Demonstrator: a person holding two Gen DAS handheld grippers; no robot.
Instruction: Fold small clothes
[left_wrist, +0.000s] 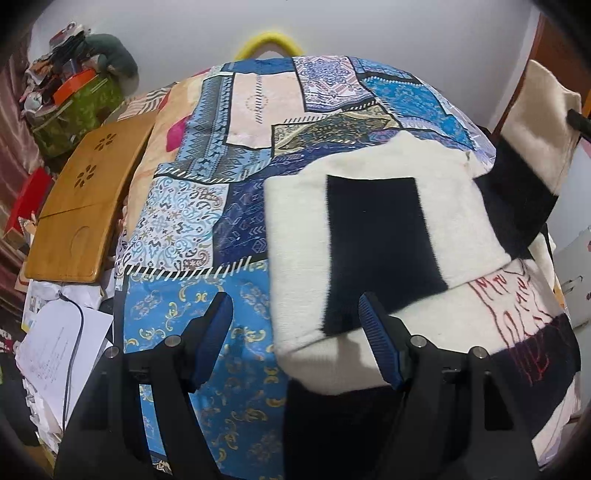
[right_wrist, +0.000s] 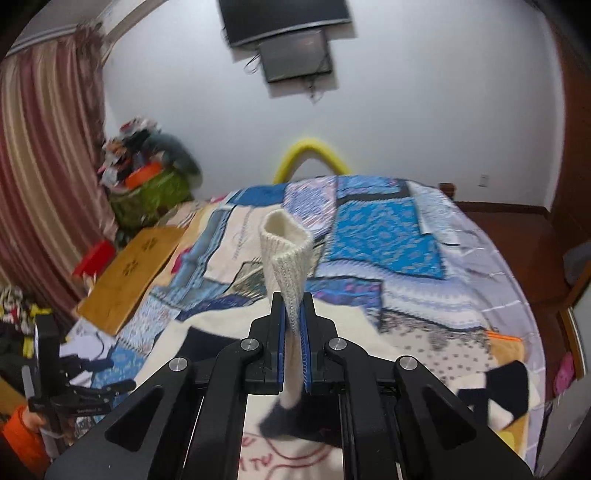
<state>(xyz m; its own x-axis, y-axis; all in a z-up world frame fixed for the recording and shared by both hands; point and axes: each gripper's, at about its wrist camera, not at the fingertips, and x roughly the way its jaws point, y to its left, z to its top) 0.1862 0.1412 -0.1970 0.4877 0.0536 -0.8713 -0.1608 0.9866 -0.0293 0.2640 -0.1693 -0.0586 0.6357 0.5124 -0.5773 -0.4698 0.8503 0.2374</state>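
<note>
A cream and black fuzzy sweater (left_wrist: 384, 221) with red stitched lettering lies on a blue patchwork bedspread (left_wrist: 207, 192). My left gripper (left_wrist: 295, 332) is open, its blue pads low over the sweater's near left edge, holding nothing. My right gripper (right_wrist: 293, 343) is shut on the sweater's cream ribbed cuff (right_wrist: 284, 251), lifting the sleeve above the bed; the cuff stands up past the fingertips. The lifted sleeve shows at the right of the left wrist view (left_wrist: 535, 122). The sweater body (right_wrist: 221, 332) lies below the right gripper.
A wooden lap tray (left_wrist: 81, 206) lies at the bed's left edge, also in the right wrist view (right_wrist: 129, 273). Papers and a cable (left_wrist: 62, 354) lie below it. A cluttered green box (left_wrist: 77, 107) stands by the wall. A yellow arch (right_wrist: 310, 155) rises behind the bed.
</note>
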